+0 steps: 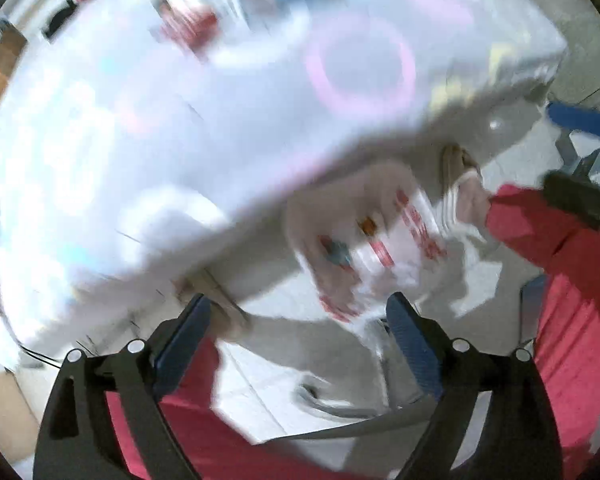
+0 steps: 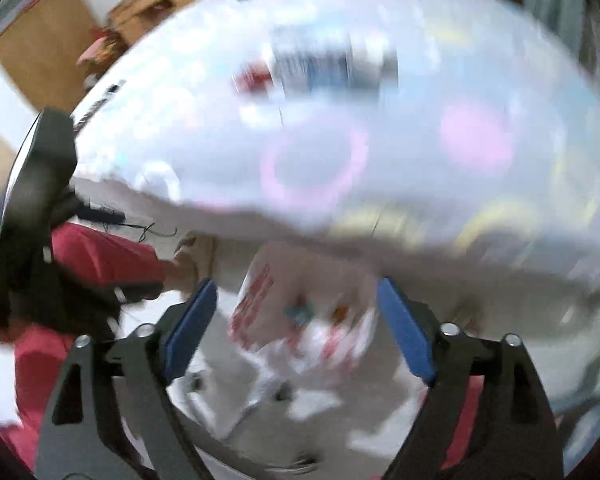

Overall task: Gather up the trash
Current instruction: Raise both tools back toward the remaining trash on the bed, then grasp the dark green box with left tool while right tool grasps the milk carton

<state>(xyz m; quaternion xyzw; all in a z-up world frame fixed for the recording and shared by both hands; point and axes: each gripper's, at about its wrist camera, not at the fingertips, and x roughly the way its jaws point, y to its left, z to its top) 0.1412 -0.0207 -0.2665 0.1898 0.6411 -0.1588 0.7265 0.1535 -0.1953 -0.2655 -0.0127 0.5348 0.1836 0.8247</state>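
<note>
Both my grippers stand spread wide with nothing between the blue pads — the left gripper point(image 1: 300, 320) and the right gripper point(image 2: 296, 308) alike, each looking down past the table's edge. Below them on the pale floor sits a white bag point(image 1: 380, 248) with red print (too blurred to read), small bits of trash showing inside it. Beyond lies the white table point(image 2: 380, 40) — its clutter smeared by motion.

bag point(image 1: 380, 248) on floor point(image 1: 268, 392), beside table point(image 1: 180, 128)
</note>
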